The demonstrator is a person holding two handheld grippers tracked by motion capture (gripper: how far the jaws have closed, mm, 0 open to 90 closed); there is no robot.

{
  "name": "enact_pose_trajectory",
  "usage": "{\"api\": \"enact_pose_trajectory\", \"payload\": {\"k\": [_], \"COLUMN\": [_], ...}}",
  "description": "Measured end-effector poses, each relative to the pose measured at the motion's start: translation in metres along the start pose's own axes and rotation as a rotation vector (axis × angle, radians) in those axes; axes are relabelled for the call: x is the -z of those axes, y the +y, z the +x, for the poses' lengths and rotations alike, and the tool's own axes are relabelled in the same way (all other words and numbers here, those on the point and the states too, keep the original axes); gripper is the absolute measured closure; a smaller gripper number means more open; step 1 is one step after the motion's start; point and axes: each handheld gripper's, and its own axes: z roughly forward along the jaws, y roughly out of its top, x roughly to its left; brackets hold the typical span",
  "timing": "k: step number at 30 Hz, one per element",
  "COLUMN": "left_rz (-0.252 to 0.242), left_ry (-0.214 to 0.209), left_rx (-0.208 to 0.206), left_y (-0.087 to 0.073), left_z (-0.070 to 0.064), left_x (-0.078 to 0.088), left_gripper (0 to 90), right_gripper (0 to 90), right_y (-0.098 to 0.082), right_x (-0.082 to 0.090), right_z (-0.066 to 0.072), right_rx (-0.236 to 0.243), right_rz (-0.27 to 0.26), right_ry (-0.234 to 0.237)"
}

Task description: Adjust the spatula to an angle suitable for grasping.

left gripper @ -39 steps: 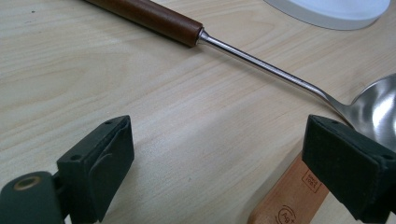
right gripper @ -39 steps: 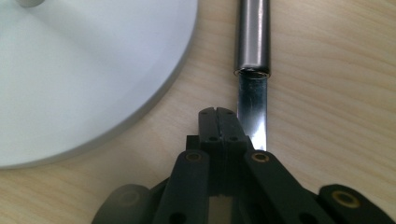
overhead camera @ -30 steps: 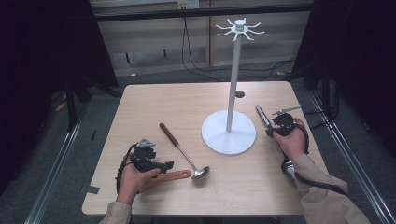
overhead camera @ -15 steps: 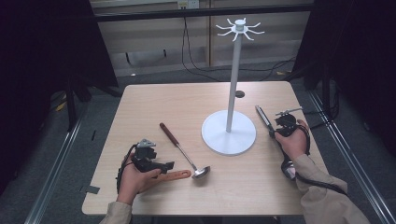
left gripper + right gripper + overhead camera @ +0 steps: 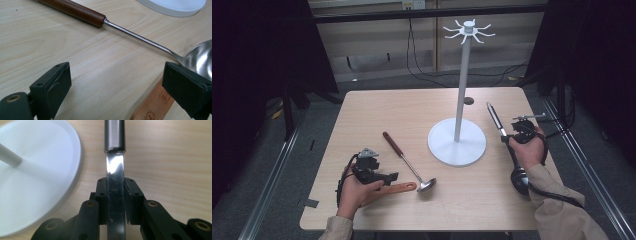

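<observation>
At the right edge of the table (image 5: pixel 377 107), the right gripper (image 5: pixel 512 134) has its jaws closed on the flat steel shank of a metal utensil (image 5: pixel 495 118); in the right gripper view the pads (image 5: pixel 131 200) press the blade-like strip from both sides, round handle (image 5: pixel 114 135) pointing away. The jaws have just been closing, shank between them. The utensil's dark head (image 5: pixel 518 179) sits low by the sleeve.

White hanging stand (image 5: pixel 457 142), just left of that hand; hooks at the top of its pole (image 5: pixel 469 30) bare.

Left gripper (image 5: pixel 384 177) rests on the table, jaws wide, nothing pinched. Between them bare wood; a wooden handle (image 5: pixel 153 105) lies against the right pad. The ladle (image 5: pixel 409 162) with brown grip lies just beyond, untouched, bowl near the gripper's tips.

Step in hand, as I read it: grasp secured on the first utensil, lift not begun. Next move calls for raising it high and threading the handle's end onto a hook; whether that end has a hole, cannot tell. The grip sits on a slick, narrow strip, so it may pivot.
</observation>
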Motion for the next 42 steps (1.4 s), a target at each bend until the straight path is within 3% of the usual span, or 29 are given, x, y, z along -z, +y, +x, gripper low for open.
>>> {"api": "enact_pose_trajectory", "payload": {"k": [3, 4, 9, 17, 28, 42], "left_rz": [-0.008, -0.012, -0.013, -0.024, -0.027, -0.026], "left_ry": [0.003, 0.001, -0.005, -0.007, -0.018, -0.024], "left_rx": [0.0, -0.003, -0.004, -0.009, -0.007, -0.01], "left_y": [0.001, 0.001, 0.003, 0.005, 0.007, 0.011], "left_z": [-0.001, -0.001, 0.0, -0.001, -0.004, -0.006], "left_x": [0.001, 0.001, 0.002, 0.002, -0.002, -0.007], "left_gripper": [8.8, 8.8, 8.9, 8.9, 8.9, 8.8], "right_gripper": [75.8, 75.8, 75.9, 76.0, 76.0, 75.9], "right_y": [0.004, 0.006, 0.01, 0.013, 0.009, 0.006], "right_x": [0.009, 0.015, 0.028, 0.048, 0.077, 0.103], "right_z": [0.001, 0.002, 0.012, 0.028, 0.041, 0.053], "right_rx": [-0.004, 0.006, 0.018, 0.044, 0.024, 0.056], "right_rz": [-0.068, -0.114, -0.18, -0.292, -0.422, -0.53], "right_ry": [0.025, 0.04, 0.098, 0.152, 0.23, 0.256]}}
